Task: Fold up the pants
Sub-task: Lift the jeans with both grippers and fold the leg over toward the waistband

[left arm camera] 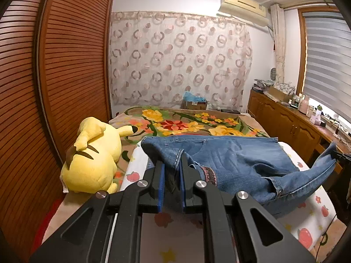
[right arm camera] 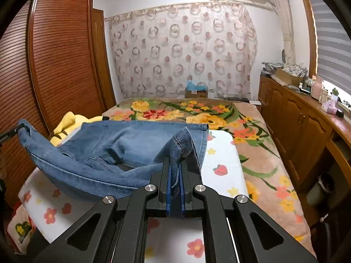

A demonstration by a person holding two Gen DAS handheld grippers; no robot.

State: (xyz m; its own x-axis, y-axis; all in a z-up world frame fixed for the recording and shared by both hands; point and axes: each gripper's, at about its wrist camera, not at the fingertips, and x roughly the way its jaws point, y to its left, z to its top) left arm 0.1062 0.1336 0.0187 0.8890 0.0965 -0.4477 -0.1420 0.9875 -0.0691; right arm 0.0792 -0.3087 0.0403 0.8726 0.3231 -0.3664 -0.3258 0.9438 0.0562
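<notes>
Denim filled the middle of both views: the jeans (left arm camera: 230, 155) lay across the white fruit-print sheet (right arm camera: 221, 153) at the near end of the bed (right arm camera: 258, 135), with the floral blanket (left arm camera: 193, 122) spread beyond them. We had the left gripper (left arm camera: 172, 166) clenched on a hemmed edge of the cloth near the waistband, the fabric pinched between its blue pads (left arm camera: 162, 175), and the right gripper (right arm camera: 175, 171) clamped likewise on a bunched hem, so both sets of jaws were grasping the jeans. Between our two grips the near edge hung lifted off the sheet in a sagging curve, while the far part of the garment rested flat. We judged the fold to be only begun: the pants seemed already laid out, perhaps doubled leg on leg, though we could not tell that for certain from the bunched cloth. What remained, as we read it, was to carry the raised edge over onto the flat part, lay it down, release, and likely make a further fold. A yellow plush toy (left arm camera: 92, 153) sat just beside the jeans on the left, close to the wardrobe doors (left arm camera: 65, 65).
</notes>
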